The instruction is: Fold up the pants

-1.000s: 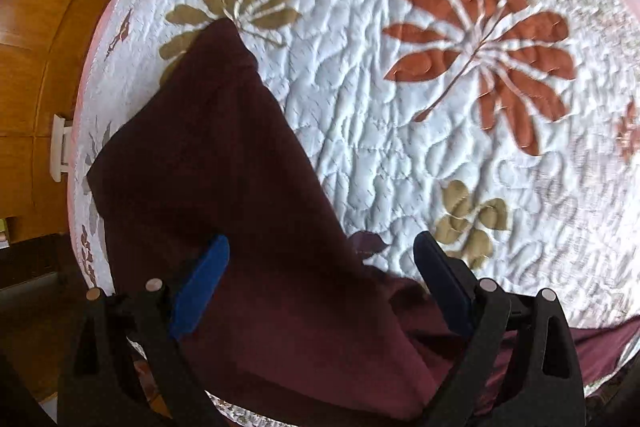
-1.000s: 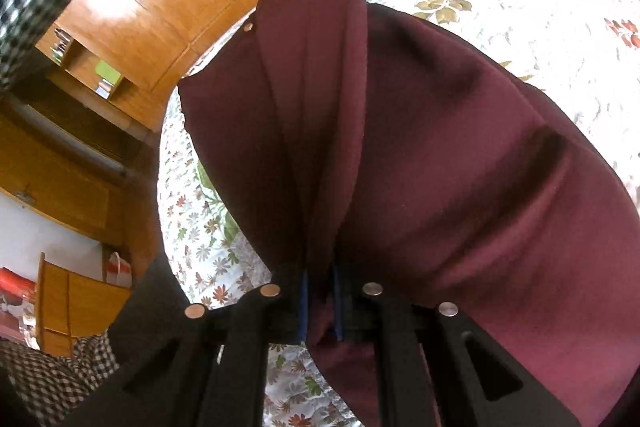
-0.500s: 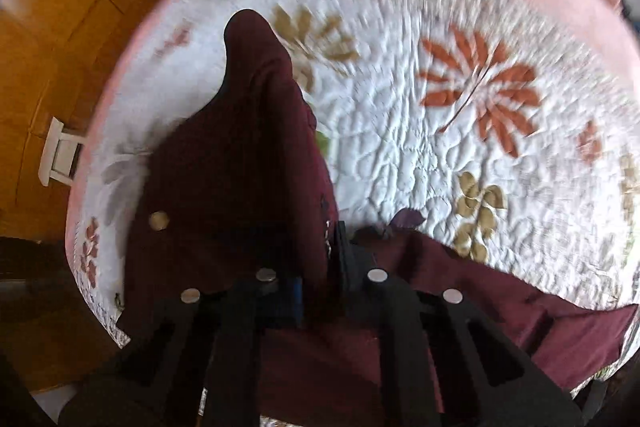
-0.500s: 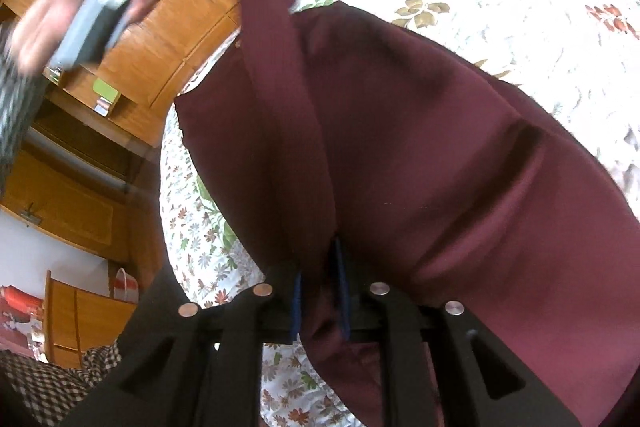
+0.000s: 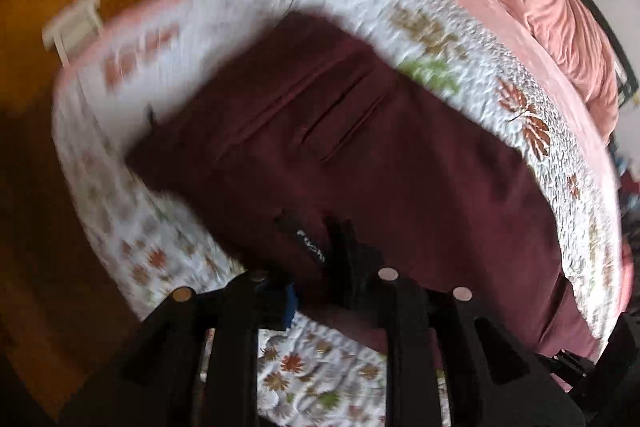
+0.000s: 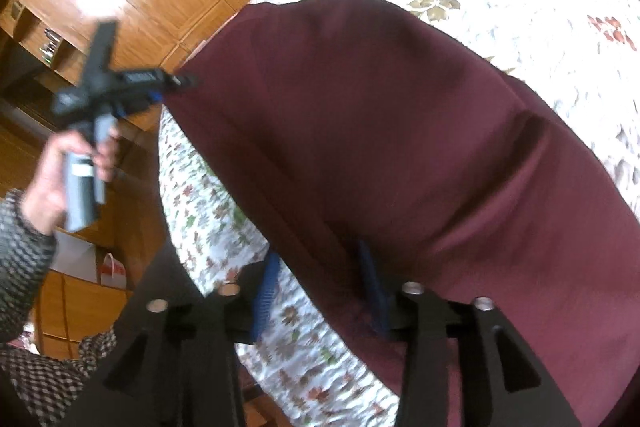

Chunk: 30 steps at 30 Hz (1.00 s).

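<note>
Folding stage: pants [image 6: 400,147] spread on bed quilt [image 6: 520,7], left hand-held gripper [image 6: 176,85] clamped on their corner, right hand-held gripper [image 6: 320,287] just opening (cloth between, unpressed); next, lay corner flat.

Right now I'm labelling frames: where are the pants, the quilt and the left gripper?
pants [image 6: 400,147], right wrist view, broad middle.
quilt [image 6: 520,7], right wrist view, bare floral top.
left gripper [image 6: 176,83], right wrist view, fingertips gripping pants' corner.

Right hand-held gripper [image 6: 320,287], jaws just opening, straddles the pants [image 6: 400,147] edge on the quilt [image 6: 520,7].
</note>
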### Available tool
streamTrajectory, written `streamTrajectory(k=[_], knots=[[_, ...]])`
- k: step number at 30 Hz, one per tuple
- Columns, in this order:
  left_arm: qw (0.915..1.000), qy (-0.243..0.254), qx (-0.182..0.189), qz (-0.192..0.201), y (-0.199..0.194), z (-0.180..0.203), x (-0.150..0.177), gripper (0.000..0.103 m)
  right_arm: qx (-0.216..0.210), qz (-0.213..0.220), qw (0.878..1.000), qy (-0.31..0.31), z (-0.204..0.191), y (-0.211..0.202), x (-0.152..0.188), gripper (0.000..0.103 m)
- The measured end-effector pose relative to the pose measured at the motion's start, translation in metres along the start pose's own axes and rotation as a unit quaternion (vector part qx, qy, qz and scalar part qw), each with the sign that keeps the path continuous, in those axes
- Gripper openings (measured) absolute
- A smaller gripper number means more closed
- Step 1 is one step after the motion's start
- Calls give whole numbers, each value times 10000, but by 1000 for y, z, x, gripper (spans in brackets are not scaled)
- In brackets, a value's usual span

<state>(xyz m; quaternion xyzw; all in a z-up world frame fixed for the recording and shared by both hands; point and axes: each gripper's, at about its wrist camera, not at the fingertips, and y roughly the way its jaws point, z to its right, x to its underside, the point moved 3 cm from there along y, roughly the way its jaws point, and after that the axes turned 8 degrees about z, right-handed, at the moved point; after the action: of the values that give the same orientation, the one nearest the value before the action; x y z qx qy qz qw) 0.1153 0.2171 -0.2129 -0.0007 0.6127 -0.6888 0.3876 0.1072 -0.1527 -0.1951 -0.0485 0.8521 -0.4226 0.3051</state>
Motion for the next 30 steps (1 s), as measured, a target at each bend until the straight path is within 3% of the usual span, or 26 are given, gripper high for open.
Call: streamTrajectory(k=[1, 4, 5, 6, 8, 11, 13, 15, 17, 19, 23, 25, 27, 28, 30], knots=[[9999, -63, 78, 11, 5, -4, 4, 22, -33, 10, 10000, 55, 0, -3, 2, 59], [9998, -9, 138, 156, 0, -1, 5, 26, -172, 176, 9990, 371, 6, -24, 9, 63], [9998, 43, 57, 172, -5, 2, 5, 37, -154, 296, 9977, 585, 13, -37, 12, 63], [9998, 85, -39, 162, -12, 3, 6, 54, -125, 390, 9962, 772, 20, -47, 14, 63], [9989, 147, -346, 264, -29, 4, 8, 71, -2, 677, 9890, 1318, 42, -77, 24, 63], [9985, 69, -309, 457, -59, 11, 16, 70, 244, 1119, 9687, 2203, 80, -125, 49, 63], [9979, 93, 160, 620, -78, 28, 29, 67, 259, 1430, 9492, 2791, 103, -157, 73, 63], [9953, 619, 545, 512, -80, 67, 40, 68, 400, 1567, 9367, 3105, 117, -180, 92, 64], [9876, 1045, 1096, 424, -74, 115, 51, 71, 715, 1636, 9321, 3153, 126, -199, 105, 64], [9803, 1400, 1377, 235, -64, 157, 66, 72, 914, 1677, 9267, 3237, 132, -210, 118, 64], [9630, 1995, 1802, -214, -34, 232, 99, 75, 1041, 1803, 8989, 3855, 154, -232, 155, 64], [9532, 2411, 1781, -395, -13, 260, 121, 77, 1130, 1865, 8890, 4026, 162, -242, 168, 64], [9462, 2681, 1545, -943, 17, 271, 148, 78, 1224, 1819, 8835, 4140, 173, -250, 181, 65], [9439, 2893, 1369, -812, 25, 272, 158, 78, 1266, 1799, 8783, 4244, 179, -254, 189, 66], [9334, 3282, 1304, -637, 23, 282, 167, 88, 1230, 1798, 8688, 4448, 191, -259, 204, 69]])
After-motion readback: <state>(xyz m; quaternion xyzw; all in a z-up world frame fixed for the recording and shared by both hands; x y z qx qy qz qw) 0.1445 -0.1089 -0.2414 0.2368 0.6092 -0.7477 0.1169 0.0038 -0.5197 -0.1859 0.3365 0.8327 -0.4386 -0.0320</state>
